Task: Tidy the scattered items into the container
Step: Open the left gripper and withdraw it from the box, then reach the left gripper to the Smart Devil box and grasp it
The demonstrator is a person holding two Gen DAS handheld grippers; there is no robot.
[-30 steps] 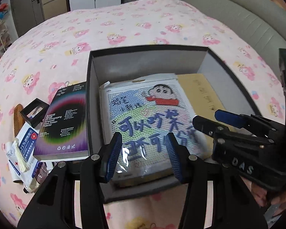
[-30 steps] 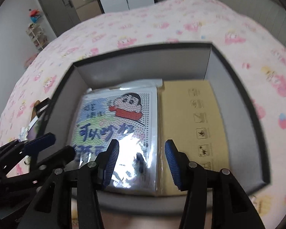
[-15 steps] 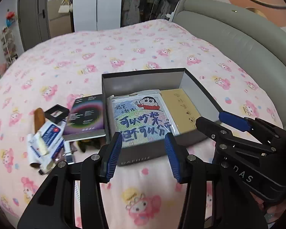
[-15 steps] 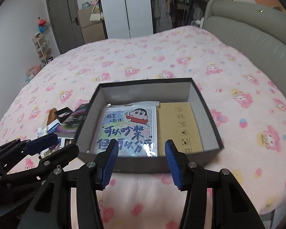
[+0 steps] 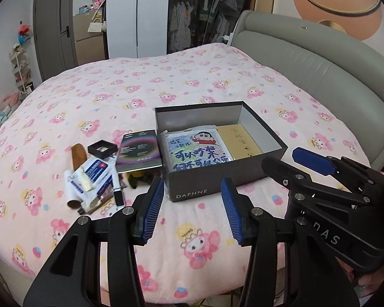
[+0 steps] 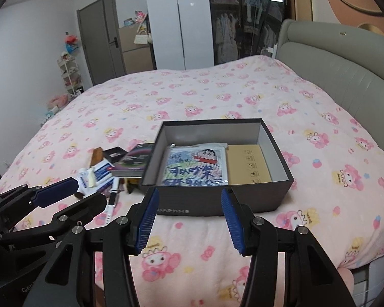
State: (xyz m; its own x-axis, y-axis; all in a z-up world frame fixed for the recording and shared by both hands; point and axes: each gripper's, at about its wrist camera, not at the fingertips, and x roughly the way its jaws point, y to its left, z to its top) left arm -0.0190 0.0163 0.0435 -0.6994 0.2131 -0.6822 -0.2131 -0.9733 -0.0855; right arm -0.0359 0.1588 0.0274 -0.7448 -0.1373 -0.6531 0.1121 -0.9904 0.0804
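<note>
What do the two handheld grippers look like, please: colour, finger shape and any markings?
Both the left gripper and the right gripper are matte black frames of linked bars with silver screws. Each finger ends in a flat blue ribbed pad. White letters, partly readable as "DAS", mark the right gripper's body in the left wrist view. No cables show.

We count one open grey box (image 5: pixel 217 179) on the bed (image 5: pixel 192 81), near its front edge. Inside it lie two flat things: one cartoon-printed packet (image 5: pixel 195 151) and one tan cardboard sheet (image 5: pixel 239 140). Beside the box's left wall we count one dark screen-protector box (image 5: pixel 139 151), one small black square frame (image 5: pixel 102 149), one brown wooden comb (image 5: pixel 78 154), and one loose heap of white-and-blue packets (image 5: pixel 92 176), too overlapped to number.
</note>
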